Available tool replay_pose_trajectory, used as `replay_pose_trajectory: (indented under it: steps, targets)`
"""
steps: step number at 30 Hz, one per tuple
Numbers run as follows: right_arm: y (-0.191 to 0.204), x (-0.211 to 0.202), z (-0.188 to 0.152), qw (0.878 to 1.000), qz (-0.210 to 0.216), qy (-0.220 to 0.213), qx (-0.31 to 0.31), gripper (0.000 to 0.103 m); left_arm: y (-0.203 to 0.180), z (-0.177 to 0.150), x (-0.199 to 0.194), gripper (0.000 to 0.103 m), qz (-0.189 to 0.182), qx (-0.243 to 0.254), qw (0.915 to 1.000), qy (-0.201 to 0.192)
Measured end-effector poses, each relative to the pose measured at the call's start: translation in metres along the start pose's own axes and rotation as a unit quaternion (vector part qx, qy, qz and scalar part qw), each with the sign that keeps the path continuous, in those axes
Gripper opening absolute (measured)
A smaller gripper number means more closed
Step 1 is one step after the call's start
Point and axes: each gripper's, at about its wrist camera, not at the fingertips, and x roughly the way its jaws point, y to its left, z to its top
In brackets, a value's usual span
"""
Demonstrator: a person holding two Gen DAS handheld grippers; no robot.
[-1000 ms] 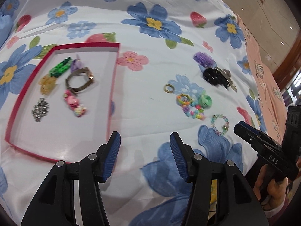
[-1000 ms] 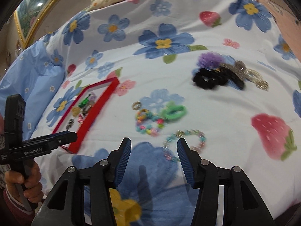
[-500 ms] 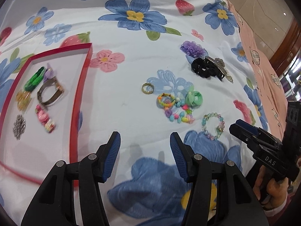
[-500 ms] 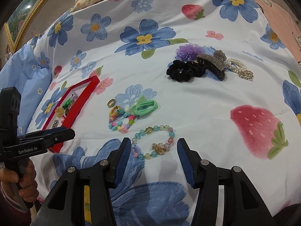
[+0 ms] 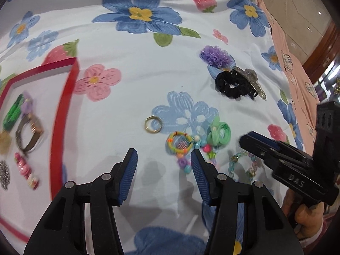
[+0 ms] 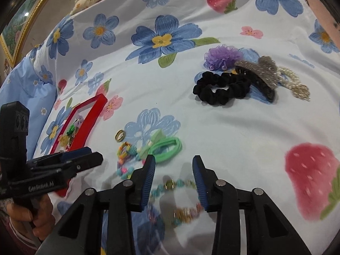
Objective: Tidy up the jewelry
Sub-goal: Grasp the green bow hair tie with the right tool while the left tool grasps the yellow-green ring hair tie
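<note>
Between right claw [image 6: 173, 179] pads — beaded bracelet [image 6: 174, 199]; untouched

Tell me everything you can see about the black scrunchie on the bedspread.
The black scrunchie is a ruffled ring of soft, matte fabric lying flat on the floral bedspread. A purple frilly hair tie sits just behind it, and a glittery claw clip rests against its right side. Neither gripper is near it.

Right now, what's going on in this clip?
A person is sorting jewelry on a floral bedsheet with a tool in each hand. Several pieces already lie in the red tray. The right tool is closing around a beaded bracelet, not yet gripping it. The left tool is closing on nothing, near the gold ring and colourful bead pieces.
</note>
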Motion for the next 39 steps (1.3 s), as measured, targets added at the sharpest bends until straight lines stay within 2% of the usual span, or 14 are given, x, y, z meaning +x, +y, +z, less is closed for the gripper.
replay_pose_trajectory:
  steps: [2,4,8,9,10,13,22,27,32,34,37,38,39]
  targets:
    - [0.001,0.011,0.004,1.000,-0.004,0.008,-0.002,0.037,-0.002,0.004,0.009,0.037,0.000,0.006,1.0000,0.007]
    - [0.001,0.023,0.007,1.000,-0.010,0.020,-0.005,0.031,-0.003,0.007,0.022,0.020,-0.004,0.010,0.9997,0.020]
    - [0.000,0.036,0.007,1.000,-0.016,0.026,-0.004,0.024,-0.006,0.008,0.034,0.016,-0.015,0.016,0.9994,0.025]
    - [0.000,0.037,0.007,1.000,-0.018,0.025,-0.005,0.017,-0.007,0.008,0.035,0.014,-0.016,0.019,0.9994,0.024]
    - [0.000,0.037,0.008,0.999,-0.021,0.025,-0.006,0.004,-0.008,0.007,0.035,0.007,-0.018,0.022,0.9993,0.023]
    - [0.000,0.035,0.008,1.000,-0.020,0.023,-0.004,0.004,-0.009,0.006,0.032,0.000,-0.019,0.027,0.9993,0.019]
    - [0.007,0.013,0.010,1.000,-0.008,-0.003,-0.007,0.003,0.002,0.000,0.001,0.000,-0.026,0.012,0.9995,-0.014]
    - [0.010,0.004,0.009,1.000,-0.003,-0.010,-0.009,0.003,0.010,0.004,0.009,0.000,-0.040,-0.011,0.9991,0.006]
    - [0.008,-0.004,0.006,1.000,0.000,-0.016,-0.006,0.004,0.000,0.011,0.025,0.014,-0.045,-0.011,0.9987,0.018]
    - [0.007,-0.005,0.005,1.000,-0.001,-0.015,-0.006,0.004,-0.002,0.014,0.033,0.025,-0.046,-0.015,0.9985,0.025]
    - [0.004,-0.003,0.003,1.000,-0.001,-0.012,-0.003,0.004,-0.005,0.016,0.042,0.024,-0.041,-0.011,0.9987,0.029]
    - [0.002,-0.002,0.002,1.000,0.000,-0.011,-0.001,0.004,-0.005,0.017,0.043,0.021,-0.042,-0.009,0.9987,0.028]
    - [0.001,-0.001,0.001,1.000,-0.001,-0.010,0.000,0.004,-0.006,0.016,0.044,0.011,-0.046,-0.005,0.9986,0.024]
